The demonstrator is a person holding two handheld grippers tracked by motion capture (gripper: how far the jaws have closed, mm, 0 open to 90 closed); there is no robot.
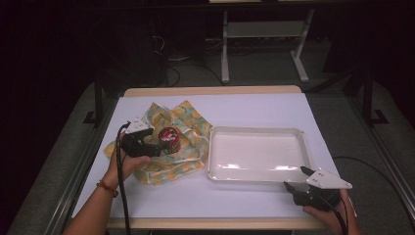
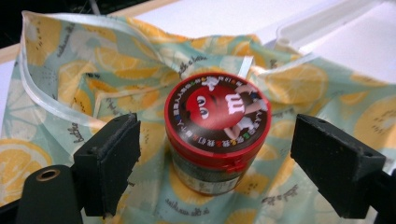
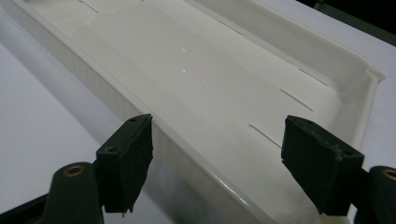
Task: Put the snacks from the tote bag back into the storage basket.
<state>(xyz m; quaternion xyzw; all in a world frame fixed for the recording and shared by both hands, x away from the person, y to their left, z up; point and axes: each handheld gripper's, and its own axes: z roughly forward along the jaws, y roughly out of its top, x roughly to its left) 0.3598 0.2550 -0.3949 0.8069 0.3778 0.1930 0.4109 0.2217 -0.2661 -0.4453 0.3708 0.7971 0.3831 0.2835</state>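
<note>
A small jar with a red candy-print lid [image 1: 169,139] [image 2: 217,128] stands upright on a lemon-print cloth bag [image 1: 188,122] [image 2: 93,70] at the table's left. My left gripper [image 1: 155,145] [image 2: 219,163] is open, its jaws on either side of the jar with gaps on both sides. A white empty tray [image 1: 303,142] [image 3: 201,70] lies right of centre. My right gripper [image 1: 297,177] [image 3: 217,163] is open at the tray's near right corner, one jaw outside the near rim and one over the inside.
The white table [image 1: 195,196] has a wooden edge at the back. Dark floor, cables and a metal table frame [image 1: 225,44] lie beyond it. Bare tabletop stretches in front of the tray and the bag.
</note>
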